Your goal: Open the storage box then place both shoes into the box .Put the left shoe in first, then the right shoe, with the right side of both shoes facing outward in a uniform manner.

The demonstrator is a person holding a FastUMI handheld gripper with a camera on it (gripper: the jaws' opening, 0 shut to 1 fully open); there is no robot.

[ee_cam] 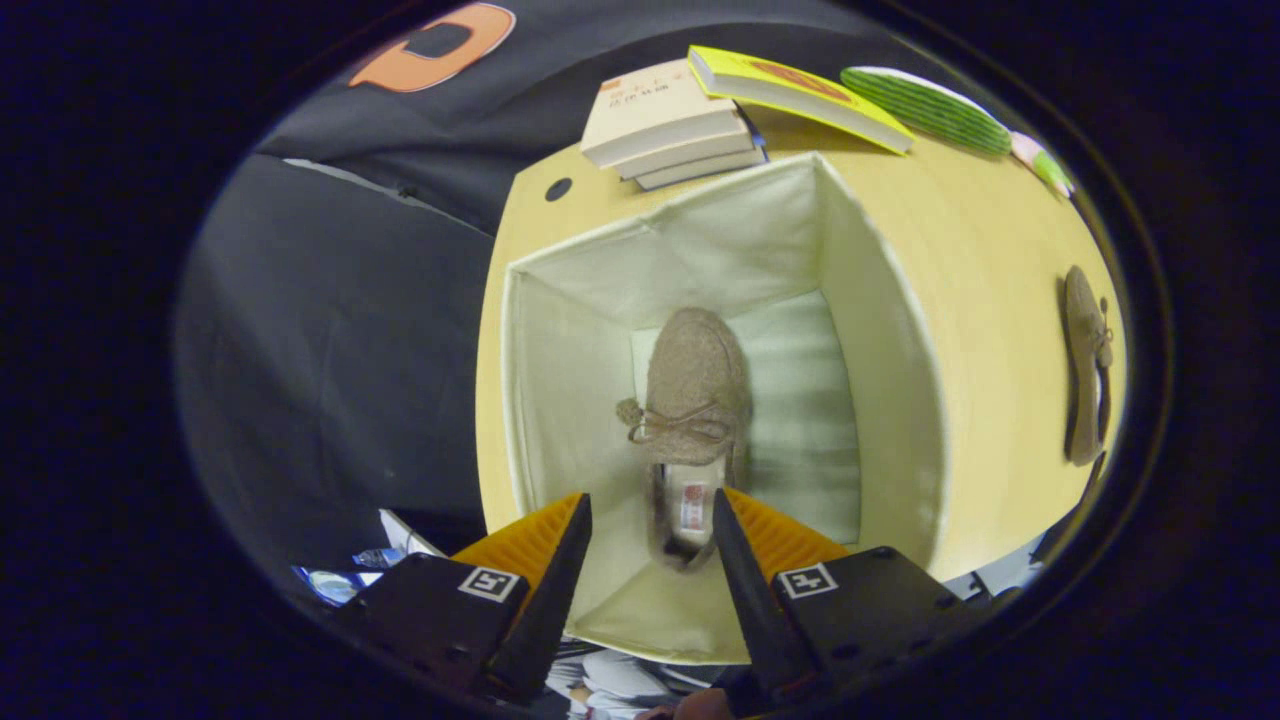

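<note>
The gripper (652, 515) is open above the storage box (900, 400). One shoe (692, 400) lies inside, heel partly hidden between the fingers. The other shoe (1085, 365) lies on the table (1000, 260), far right.

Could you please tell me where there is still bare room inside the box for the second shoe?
The box floor is bare between the shoe inside and the wall nearest the other shoe on the table. The opposite side is tight. The open gripper hovers over the heel.

Stacked books (672, 125) and a green fan (925, 107) lie on the table (1000, 290).
</note>
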